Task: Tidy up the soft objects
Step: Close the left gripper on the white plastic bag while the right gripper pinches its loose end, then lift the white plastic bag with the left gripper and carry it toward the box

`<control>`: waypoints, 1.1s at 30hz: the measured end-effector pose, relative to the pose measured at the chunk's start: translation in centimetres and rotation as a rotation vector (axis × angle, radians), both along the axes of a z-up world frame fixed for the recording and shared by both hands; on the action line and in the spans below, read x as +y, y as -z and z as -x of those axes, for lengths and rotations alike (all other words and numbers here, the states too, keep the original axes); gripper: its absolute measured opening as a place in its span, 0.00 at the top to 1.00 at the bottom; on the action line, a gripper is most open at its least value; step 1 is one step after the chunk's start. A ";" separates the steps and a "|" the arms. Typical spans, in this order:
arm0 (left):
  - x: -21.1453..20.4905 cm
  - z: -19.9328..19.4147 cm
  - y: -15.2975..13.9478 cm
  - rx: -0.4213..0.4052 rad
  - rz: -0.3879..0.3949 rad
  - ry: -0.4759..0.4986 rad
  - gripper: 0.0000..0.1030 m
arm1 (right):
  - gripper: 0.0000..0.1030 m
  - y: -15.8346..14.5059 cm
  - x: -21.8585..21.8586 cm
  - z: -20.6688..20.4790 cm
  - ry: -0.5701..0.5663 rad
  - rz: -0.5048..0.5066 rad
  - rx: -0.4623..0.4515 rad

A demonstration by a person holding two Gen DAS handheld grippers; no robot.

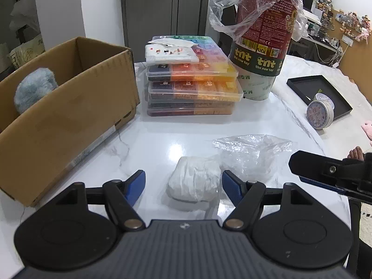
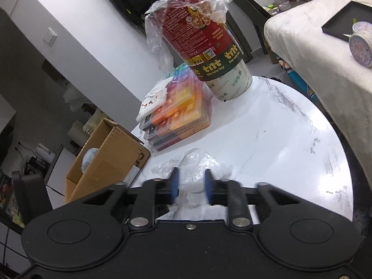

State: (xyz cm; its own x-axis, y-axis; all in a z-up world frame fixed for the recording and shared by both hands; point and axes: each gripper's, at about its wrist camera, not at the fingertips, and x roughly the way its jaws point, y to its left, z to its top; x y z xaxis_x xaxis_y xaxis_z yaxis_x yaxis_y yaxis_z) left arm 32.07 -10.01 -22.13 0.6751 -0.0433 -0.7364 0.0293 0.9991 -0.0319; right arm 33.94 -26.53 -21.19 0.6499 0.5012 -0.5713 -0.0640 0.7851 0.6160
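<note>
A white soft lump in clear film (image 1: pixel 194 183) lies on the white marble table (image 1: pixel 176 137), between the blue pads of my left gripper (image 1: pixel 183 184), which stands open around it without touching. A crumpled clear plastic bag (image 1: pixel 251 155) rests just right of the lump. My right gripper (image 1: pixel 294 162) comes in from the right at the bag's edge. In the right wrist view the right gripper (image 2: pixel 191 183) is blurred, its jaws a little apart with the plastic bag (image 2: pixel 194 162) bunched between and ahead of the fingers. A blue fluffy toy (image 1: pixel 32 88) sits in the cardboard box (image 1: pixel 76 121).
A stack of coloured bead cases (image 1: pixel 193 88) stands behind the lump, with a tall red tub under plastic (image 1: pixel 260 46) beside it. A black tray (image 1: pixel 323 93) and a round tin (image 1: pixel 318 114) lie far right. The table edge curves away on the right.
</note>
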 end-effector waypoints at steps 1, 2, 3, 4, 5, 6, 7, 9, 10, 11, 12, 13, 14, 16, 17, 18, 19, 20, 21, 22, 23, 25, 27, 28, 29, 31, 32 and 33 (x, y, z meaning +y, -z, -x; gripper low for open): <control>-0.1 -0.1 0.0 -0.003 -0.003 0.003 0.30 | 0.70 0.0 0.0 0.0 0.000 0.001 0.002; -0.1 -0.2 0.1 -0.005 -0.006 0.006 0.30 | 0.70 0.1 0.0 0.0 -0.001 0.000 0.003; -0.2 -0.2 0.1 -0.006 -0.005 0.006 0.32 | 0.69 0.1 0.0 -0.1 -0.001 0.000 0.003; -0.2 -0.3 0.1 -0.006 0.000 0.005 0.42 | 0.68 0.1 0.0 -0.1 -0.001 0.001 0.001; -0.1 -0.4 0.2 0.003 0.011 0.005 0.54 | 0.60 0.1 0.0 -0.1 -0.001 0.004 -0.004; -0.1 -0.6 0.3 0.021 0.031 0.003 0.54 | 0.50 0.0 0.1 -0.1 0.001 0.010 -0.011; 0.1 -0.5 0.3 0.021 0.046 -0.008 0.55 | 0.46 0.0 0.3 -0.1 0.003 0.018 -0.022; 0.3 -0.3 0.1 0.022 0.052 -0.018 0.55 | 0.43 0.0 0.7 -0.2 -0.007 0.044 -0.033; 0.5 -0.2 0.1 0.024 0.052 -0.019 0.55 | 0.43 0.1 0.9 -0.3 -0.016 0.056 -0.033; 0.7 0.0 0.0 0.025 0.053 -0.021 0.55 | 0.42 0.2 1.1 -0.5 -0.025 0.067 -0.033; 0.9 0.1 -0.1 0.028 0.056 -0.021 0.55 | 0.40 0.4 1.4 -0.7 -0.033 0.078 -0.032; 1.2 0.3 -0.2 0.030 0.058 -0.024 0.55 | 0.38 0.5 1.6 -0.8 -0.037 0.086 -0.032; 1.5 0.5 -0.3 0.032 0.060 -0.028 0.55 | 0.33 0.6 1.8 -0.9 -0.039 0.097 -0.035; 2.1 0.8 -0.6 0.036 0.062 -0.037 0.55 | 0.25 0.9 2.2 -1.2 -0.044 0.123 -0.043; 2.5 0.9 -0.7 0.038 0.064 -0.043 0.55 | 0.20 1.0 2.5 -1.3 -0.050 0.140 -0.048; 2.8 1.0 -0.8 0.038 0.064 -0.047 0.55 | 0.18 1.0 2.7 -1.4 -0.057 0.156 -0.053; 3.1 1.2 -1.0 0.038 0.063 -0.054 0.55 | 0.18 1.1 3.0 -1.5 -0.068 0.174 -0.060; 3.3 1.2 -1.1 0.037 0.062 -0.059 0.55 | 0.18 1.2 3.3 -1.6 -0.083 0.191 -0.065; 3.6 1.3 -1.2 0.037 0.062 -0.065 0.55 | 0.18 1.2 3.6 -1.7 -0.102 0.209 -0.071; 3.8 1.4 -1.3 0.037 0.061 -0.071 0.55 | 0.18 1.3 3.9 -1.8 -0.117 0.224 -0.077; 4.0 1.5 -1.4 0.038 0.059 -0.075 0.55 | 0.18 1.4 4.2 -1.9 -0.132 0.242 -0.086; 4.4 1.5 -1.5 0.041 0.055 -0.083 0.55 | 0.18 1.6 4.9 -2.1 -0.154 0.284 -0.094; 4.8 1.7 -1.5 0.045 0.053 -0.095 0.55 | 0.18 1.8 5.6 -2.2 -0.169 0.331 -0.107; 5.1 1.7 -1.5 0.047 0.053 -0.103 0.55 | 0.18 1.9 5.9 -2.2 -0.177 0.357 -0.119; 5.2 1.8 -1.5 0.049 0.053 -0.110 0.55 | 0.18 2.0 6.1 -2.2 -0.180 0.380 -0.130; 5.6 1.9 -1.6 0.053 0.056 -0.120 0.55 | 0.19 2.2 6.3 -2.1 -0.164 0.407 -0.141; 5.8 2.1 -1.6 0.054 0.056 -0.124 0.55 | 0.25 2.2 6.2 -2.0 -0.157 0.411 -0.145; 5.9 2.2 -1.7 0.054 0.055 -0.125 0.55 | 0.34 2.2 6.1 -1.8 -0.157 0.404 -0.147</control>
State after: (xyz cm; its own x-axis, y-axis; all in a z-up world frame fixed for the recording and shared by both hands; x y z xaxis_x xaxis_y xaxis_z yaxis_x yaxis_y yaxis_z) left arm 29.85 -4.11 -20.44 0.6371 -0.0027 -0.7708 -0.0985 0.9915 -0.0849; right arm 35.79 -20.41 -23.43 0.6725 0.3561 -0.6488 -0.2654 0.9344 0.2377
